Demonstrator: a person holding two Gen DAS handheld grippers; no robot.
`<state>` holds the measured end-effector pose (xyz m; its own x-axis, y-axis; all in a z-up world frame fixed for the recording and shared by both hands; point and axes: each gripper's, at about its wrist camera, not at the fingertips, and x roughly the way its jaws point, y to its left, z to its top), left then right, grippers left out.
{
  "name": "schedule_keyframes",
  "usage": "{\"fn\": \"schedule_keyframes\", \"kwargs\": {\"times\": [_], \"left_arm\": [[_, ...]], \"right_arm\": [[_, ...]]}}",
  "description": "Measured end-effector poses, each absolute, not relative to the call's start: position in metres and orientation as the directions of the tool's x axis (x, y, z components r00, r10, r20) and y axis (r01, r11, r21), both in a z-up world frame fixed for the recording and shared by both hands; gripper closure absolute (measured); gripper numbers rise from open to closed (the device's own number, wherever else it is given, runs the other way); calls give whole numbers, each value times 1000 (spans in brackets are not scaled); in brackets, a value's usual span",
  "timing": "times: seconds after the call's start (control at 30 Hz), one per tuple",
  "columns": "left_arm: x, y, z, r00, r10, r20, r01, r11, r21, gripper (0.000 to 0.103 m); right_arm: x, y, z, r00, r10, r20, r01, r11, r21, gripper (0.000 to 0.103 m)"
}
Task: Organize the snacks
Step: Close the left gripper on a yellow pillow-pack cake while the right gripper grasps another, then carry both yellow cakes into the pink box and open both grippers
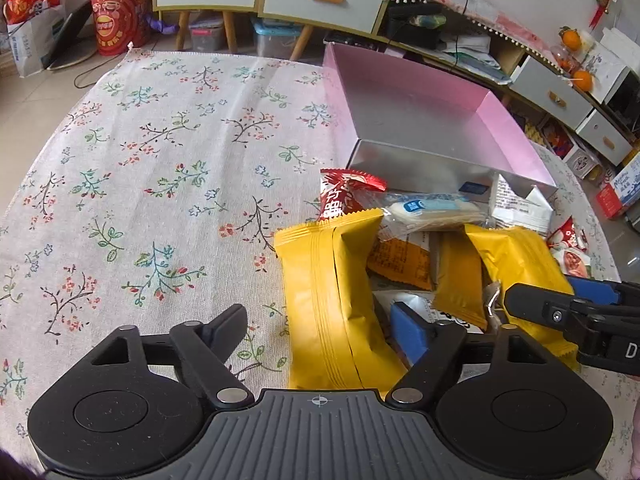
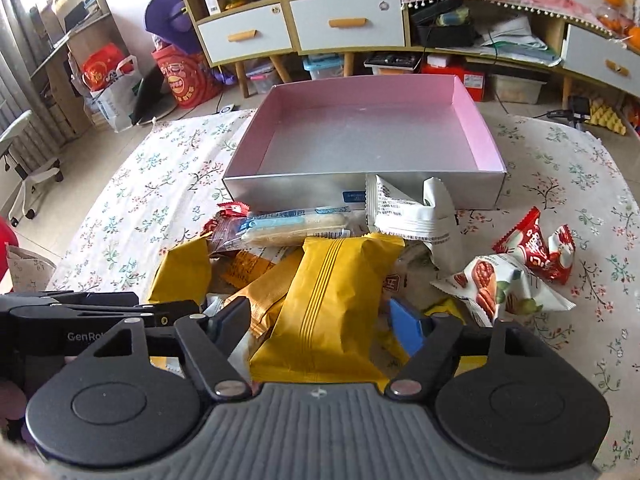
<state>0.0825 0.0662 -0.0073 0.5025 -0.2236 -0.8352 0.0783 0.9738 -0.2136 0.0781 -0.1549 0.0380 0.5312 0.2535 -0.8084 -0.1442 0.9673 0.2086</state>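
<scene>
A pile of snack packets lies on the floral tablecloth in front of an empty pink box [image 1: 416,108] [image 2: 360,128]. My left gripper [image 1: 320,324] is open, its fingers on either side of a yellow packet [image 1: 340,300] at the pile's left edge. My right gripper [image 2: 320,320] is open around another yellow packet [image 2: 324,304] in the middle of the pile. The right gripper also shows in the left wrist view [image 1: 568,312] at the right edge. The left gripper shows in the right wrist view [image 2: 100,312] at the left. Red [image 2: 536,248], white [image 2: 408,212] and nut-print [image 2: 496,284] packets lie nearby.
The tablecloth [image 1: 140,200] stretches wide to the left of the pile. Behind the table stand drawers [image 2: 296,24], shelves, bags [image 2: 180,76] and storage bins on the floor. A white chair base [image 2: 28,176] stands at the far left.
</scene>
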Motion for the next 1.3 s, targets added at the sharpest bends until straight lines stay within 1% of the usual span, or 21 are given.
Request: {"fn": "schedule_keyframes", "kwargs": {"times": [0.1,0.17,0.23,0.27,0.37,0.43,0.53,0.6,0.73,0.9,1.3], "left_arm": [[85,67,-10,496,-228,-838,72,972,-223,33],[86,69,-13,490,-236,-839,65,970,-235,34],[87,70,-15,484,-242,-841,59,968,-245,38],[87,70,-15,483,-244,-841,58,967,-247,38],[87,69,-15,487,-236,-841,60,969,-238,46],[87,68,-15,488,-234,-841,59,970,-235,53],[87,69,-15,491,-224,-842,57,973,-225,59],[87,69,-15,493,-221,-842,57,973,-222,60],[86,70,-14,498,-213,-841,47,975,-219,64],[85,73,-10,511,-195,-837,33,978,-208,66],[76,82,14,565,-201,-800,18,973,-232,66]], "right_arm": [[79,-154,36,523,246,-816,-136,969,205,38],[79,-153,34,522,239,-819,-136,971,197,41],[79,-153,33,520,235,-821,-135,972,193,42],[80,-153,33,520,232,-822,-133,973,191,43],[80,-155,32,520,226,-824,-126,974,188,46],[80,-155,32,520,222,-825,-124,975,184,49],[80,-155,31,521,214,-827,-121,977,176,53],[81,-155,31,519,210,-828,-119,978,174,56],[80,-157,32,518,207,-830,-111,978,174,59],[80,-159,34,523,205,-827,-98,979,181,66],[76,-163,51,561,237,-793,-91,970,226,67]]}}
